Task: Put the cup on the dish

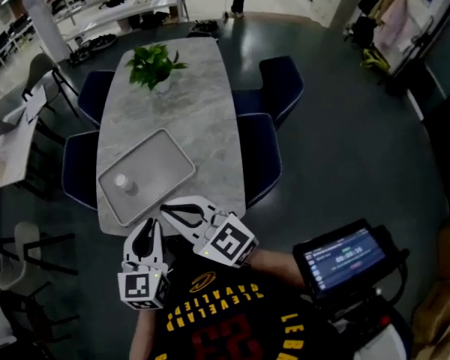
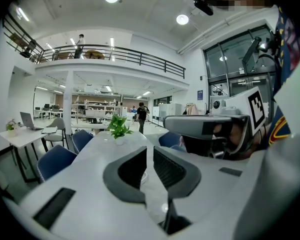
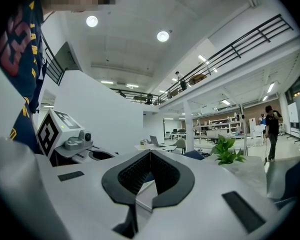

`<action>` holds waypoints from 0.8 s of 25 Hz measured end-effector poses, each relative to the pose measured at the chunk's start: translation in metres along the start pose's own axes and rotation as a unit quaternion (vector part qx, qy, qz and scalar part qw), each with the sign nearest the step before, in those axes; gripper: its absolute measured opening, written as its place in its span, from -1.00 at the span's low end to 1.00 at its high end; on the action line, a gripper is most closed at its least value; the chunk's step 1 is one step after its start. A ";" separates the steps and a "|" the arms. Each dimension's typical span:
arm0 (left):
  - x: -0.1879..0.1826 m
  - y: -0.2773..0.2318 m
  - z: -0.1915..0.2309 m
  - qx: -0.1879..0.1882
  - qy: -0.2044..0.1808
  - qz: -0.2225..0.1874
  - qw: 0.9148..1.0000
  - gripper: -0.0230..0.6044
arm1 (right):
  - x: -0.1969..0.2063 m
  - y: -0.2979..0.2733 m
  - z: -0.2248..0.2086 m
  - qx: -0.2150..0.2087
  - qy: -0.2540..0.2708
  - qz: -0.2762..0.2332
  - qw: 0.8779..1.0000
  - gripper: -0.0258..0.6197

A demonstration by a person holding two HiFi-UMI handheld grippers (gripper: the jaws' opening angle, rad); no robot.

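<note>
A small white cup (image 1: 122, 182) stands upright at the near left of a grey rectangular tray-like dish (image 1: 165, 160) on the marble table (image 1: 187, 88). Both grippers hover just off the table's near end, close to the person's chest. My left gripper (image 1: 148, 225) points toward the dish's near corner with its jaws shut and nothing in them. My right gripper (image 1: 166, 211) lies across to its right, tips pointing left, also shut and empty. In the left gripper view my left gripper (image 2: 147, 156) looks along the table. In the right gripper view my right gripper (image 3: 150, 156) has its pads together.
A potted green plant (image 1: 154, 66) stands at the table's far end, also seen as the plant (image 2: 119, 126) and the plant (image 3: 225, 151). Dark blue chairs (image 1: 259, 152) line both sides. A screen device (image 1: 345, 257) sits at the person's right.
</note>
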State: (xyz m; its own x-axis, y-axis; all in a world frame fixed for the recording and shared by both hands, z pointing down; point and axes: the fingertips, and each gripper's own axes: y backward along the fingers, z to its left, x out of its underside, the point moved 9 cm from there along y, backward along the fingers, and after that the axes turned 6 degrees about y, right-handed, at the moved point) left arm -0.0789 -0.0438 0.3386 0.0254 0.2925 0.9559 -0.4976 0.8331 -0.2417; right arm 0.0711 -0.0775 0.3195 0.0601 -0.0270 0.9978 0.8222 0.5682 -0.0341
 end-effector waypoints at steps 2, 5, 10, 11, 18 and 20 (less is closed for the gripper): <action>0.004 -0.003 -0.001 0.006 0.005 0.004 1.000 -0.78 | -0.001 0.002 -0.001 0.002 -0.006 -0.001 1.000 -0.90; 0.012 -0.001 0.000 0.011 0.002 0.021 1.000 -0.78 | 0.001 0.008 0.000 0.015 -0.011 0.003 1.000 -0.90; 0.019 0.014 -0.010 0.005 -0.004 0.034 0.999 -0.78 | 0.004 0.020 0.012 0.017 -0.024 0.000 1.000 -0.90; 0.019 0.017 -0.010 0.002 -0.004 0.037 0.999 -0.78 | 0.004 0.019 0.014 0.015 -0.025 0.000 1.000 -0.90; 0.035 0.042 -0.010 -0.029 0.003 0.073 0.997 -0.78 | 0.015 0.014 0.030 -0.009 -0.052 0.000 0.999 -0.90; 0.040 0.051 -0.010 -0.040 0.007 0.084 0.996 -0.78 | 0.019 0.011 0.038 -0.021 -0.068 0.003 0.997 -0.90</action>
State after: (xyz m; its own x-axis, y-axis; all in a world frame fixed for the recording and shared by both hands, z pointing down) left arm -0.0948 0.0152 0.3632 -0.0406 0.4374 0.8983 -0.4250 0.8061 -0.4117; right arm 0.0600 -0.0409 0.3407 -0.0088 0.0898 0.9959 0.8453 0.5328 -0.0405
